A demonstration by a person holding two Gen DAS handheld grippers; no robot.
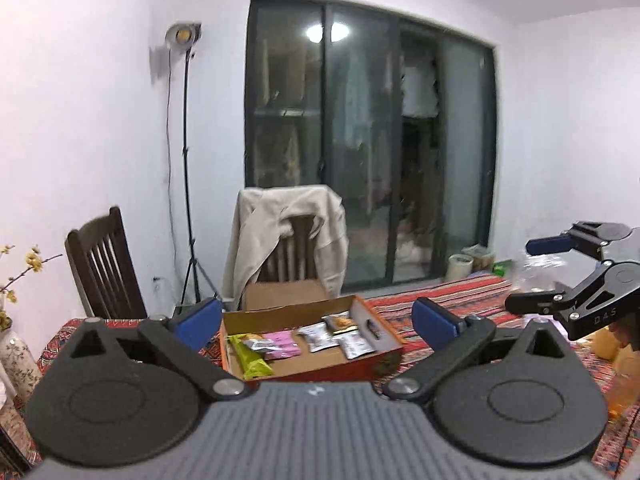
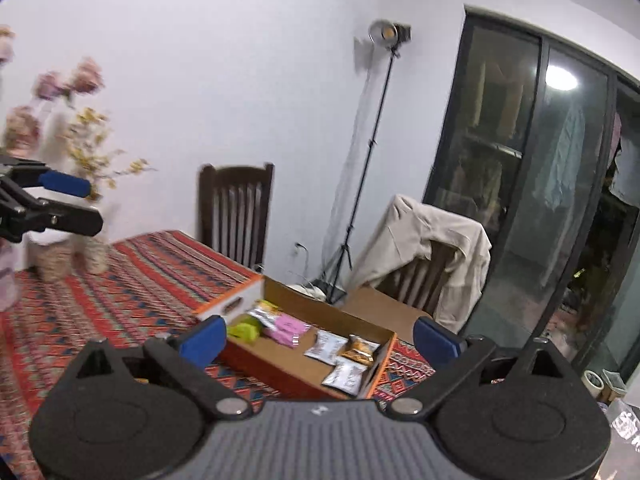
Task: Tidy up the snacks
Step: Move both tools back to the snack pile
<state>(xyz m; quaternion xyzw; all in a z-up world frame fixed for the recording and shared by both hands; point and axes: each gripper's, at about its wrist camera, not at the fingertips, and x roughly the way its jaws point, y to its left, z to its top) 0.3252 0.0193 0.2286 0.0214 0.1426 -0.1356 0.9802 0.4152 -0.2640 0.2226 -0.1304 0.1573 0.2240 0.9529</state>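
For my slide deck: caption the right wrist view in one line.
Open right claw above a cardboard box of snack packets on a patterned tablecloth.

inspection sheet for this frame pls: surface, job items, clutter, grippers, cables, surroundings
Surface: table under a red patterned cloth.
Job's things: open cardboard box holding a green packet, a pink packet and several silver and orange sachets.
Clutter: vases with flowers at the table's far corner; blurred clear packaging and orange items near the other end.
Grippers: left gripper and right gripper both open, nothing between the fingers.
Cables: one hangs down the light stand.
Surroundings: two chairs, one draped with a beige jacket; dark glass doors.
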